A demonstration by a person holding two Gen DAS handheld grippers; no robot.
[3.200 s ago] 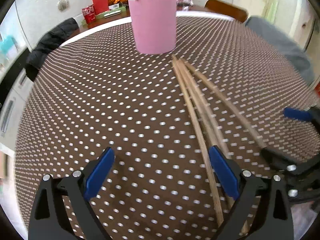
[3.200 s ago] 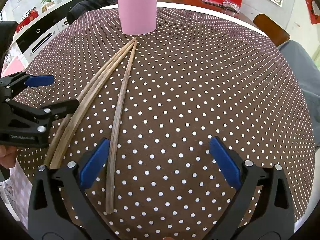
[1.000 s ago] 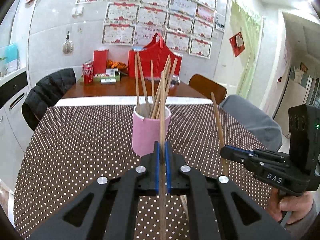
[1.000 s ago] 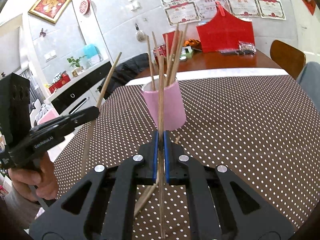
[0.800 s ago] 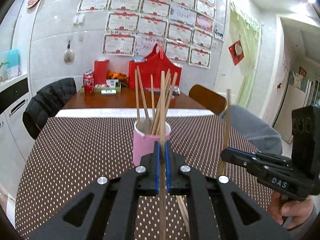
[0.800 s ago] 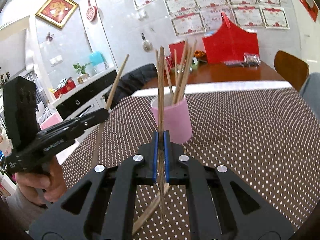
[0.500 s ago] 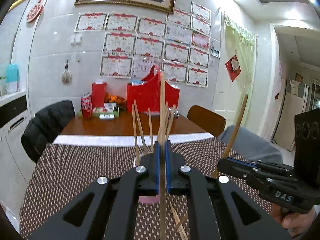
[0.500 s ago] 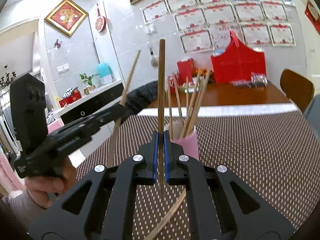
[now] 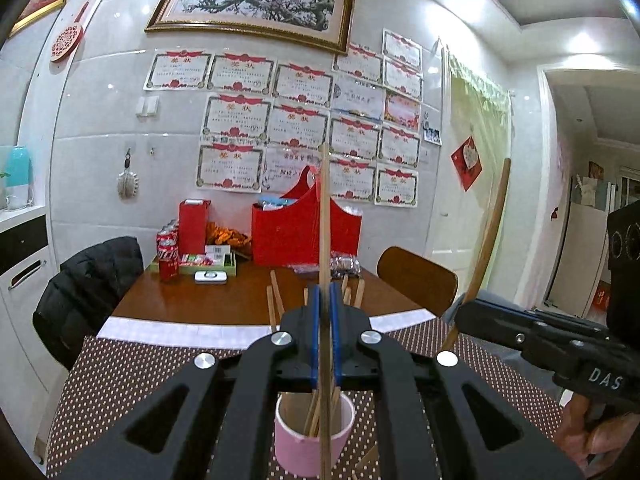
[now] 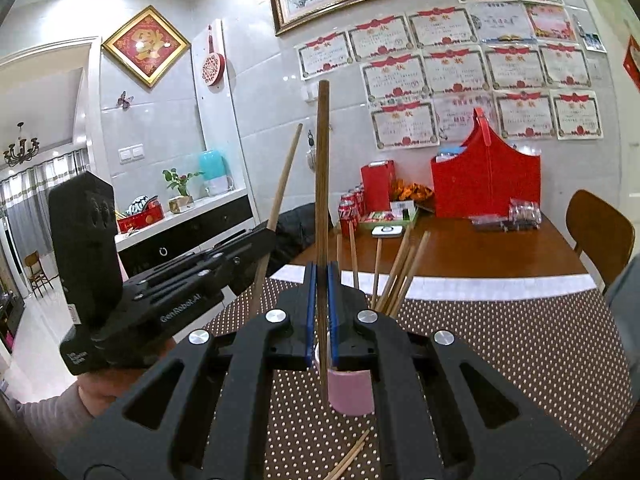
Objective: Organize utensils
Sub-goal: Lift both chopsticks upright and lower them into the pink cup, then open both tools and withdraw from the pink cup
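Note:
My left gripper (image 9: pixel 325 300) is shut on a pale wooden chopstick (image 9: pixel 325 220) that stands upright, its lower end over the pink cup (image 9: pixel 296 448). The cup holds several chopsticks and stands on the brown dotted tablecloth (image 9: pixel 120 380). At the right of this view the right gripper (image 9: pixel 464 316) grips a tilted chopstick (image 9: pixel 492 232). In the right wrist view my right gripper (image 10: pixel 322 276) is shut on a darker upright chopstick (image 10: pixel 322 160) above the pink cup (image 10: pixel 352 396). The left gripper (image 10: pixel 264 240) at the left holds its chopstick (image 10: pixel 282 184).
Loose chopsticks (image 10: pixel 348 456) lie on the cloth in front of the cup. Behind is a wooden table (image 9: pixel 224 304) with a red bag (image 9: pixel 296 232), cola cans (image 9: pixel 168 252) and boxes. A jacket-draped chair (image 9: pixel 88 280) stands left, a wooden chair (image 9: pixel 416 280) right.
Both grippers have risen, each with its chopstick, and tipped upward. The pink cup has dropped from mid-frame to below the jaws in both views.

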